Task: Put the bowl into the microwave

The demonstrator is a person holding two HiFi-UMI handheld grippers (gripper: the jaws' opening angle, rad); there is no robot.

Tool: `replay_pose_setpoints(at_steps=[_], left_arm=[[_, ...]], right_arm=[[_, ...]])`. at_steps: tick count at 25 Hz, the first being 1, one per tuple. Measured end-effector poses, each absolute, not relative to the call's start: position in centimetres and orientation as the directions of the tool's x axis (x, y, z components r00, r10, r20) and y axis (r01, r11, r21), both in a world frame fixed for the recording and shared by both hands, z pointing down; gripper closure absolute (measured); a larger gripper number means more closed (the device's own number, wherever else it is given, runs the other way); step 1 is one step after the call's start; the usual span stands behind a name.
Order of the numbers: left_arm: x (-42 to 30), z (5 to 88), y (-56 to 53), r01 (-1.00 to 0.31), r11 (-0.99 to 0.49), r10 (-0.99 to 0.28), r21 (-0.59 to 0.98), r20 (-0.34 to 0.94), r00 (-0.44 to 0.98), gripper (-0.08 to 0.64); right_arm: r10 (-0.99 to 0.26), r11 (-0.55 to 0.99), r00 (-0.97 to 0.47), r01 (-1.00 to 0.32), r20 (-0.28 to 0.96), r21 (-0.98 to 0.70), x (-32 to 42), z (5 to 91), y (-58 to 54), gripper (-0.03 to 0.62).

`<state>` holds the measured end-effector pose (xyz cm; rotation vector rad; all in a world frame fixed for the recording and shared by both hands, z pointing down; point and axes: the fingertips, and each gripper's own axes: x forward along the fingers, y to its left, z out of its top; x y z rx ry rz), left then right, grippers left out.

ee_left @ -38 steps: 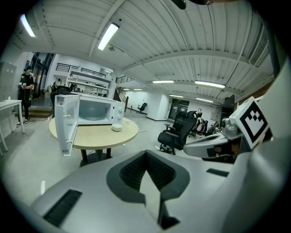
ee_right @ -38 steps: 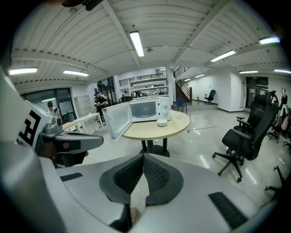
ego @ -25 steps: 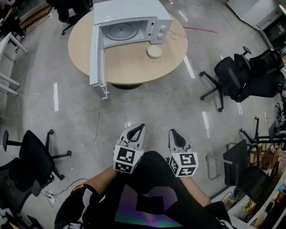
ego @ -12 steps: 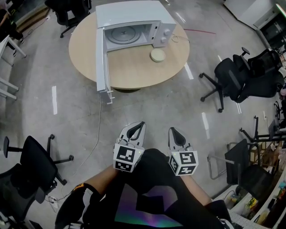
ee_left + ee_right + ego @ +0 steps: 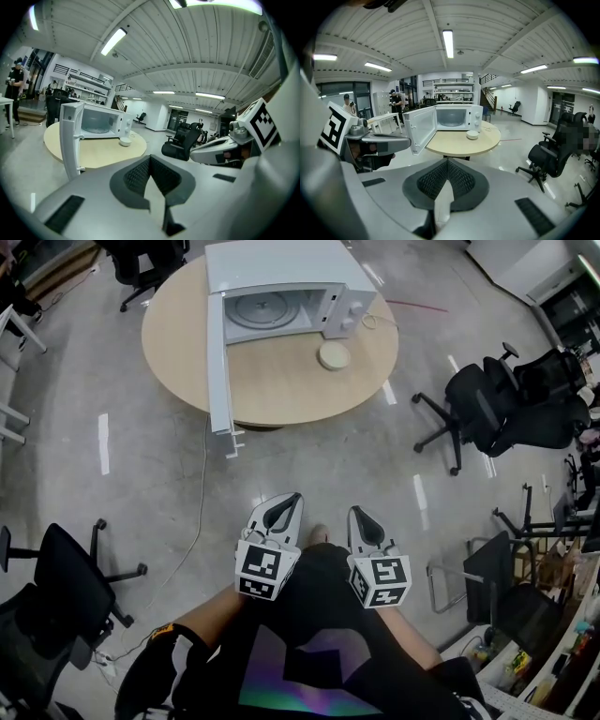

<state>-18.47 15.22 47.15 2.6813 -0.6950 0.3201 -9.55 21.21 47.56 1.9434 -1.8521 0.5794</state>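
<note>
A small cream bowl [image 5: 334, 355] sits on the round wooden table [image 5: 272, 390], just in front of the white microwave [image 5: 281, 282]. The microwave's door [image 5: 217, 362] hangs wide open to the left, and its cavity is empty. Both grippers are held low near my body, well short of the table. My left gripper [image 5: 284, 507] and my right gripper [image 5: 361, 518] are shut on nothing. The bowl [image 5: 124, 141] shows far ahead past my left gripper [image 5: 150, 158]. In the right gripper view the bowl [image 5: 472, 135] lies beyond my right gripper [image 5: 447, 161], beside the microwave [image 5: 457, 117].
Black office chairs stand at the right [image 5: 497, 409] and lower left [image 5: 66, 577] of the concrete floor. A cable [image 5: 199, 512] trails from the table across the floor. A metal chair frame [image 5: 464, 587] stands at my right. People [image 5: 396, 105] stand far off by white tables.
In the head view the table, microwave and bowl have shifted slightly right and down. Both grippers keep the same pose, shut and side by side.
</note>
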Motion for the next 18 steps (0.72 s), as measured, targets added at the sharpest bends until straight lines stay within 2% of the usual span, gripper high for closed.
replay_pose_setpoints(at_steps=[18], left_arm=[[-20.0,47.6,12.0,-0.606,-0.744,-0.525,0.282,0.314,0.791,0.514]], right_arm=[[-0.829,0.048,-0.057,-0.998,0.556,-0.031,-9.9,48.2,17.1,0.577]])
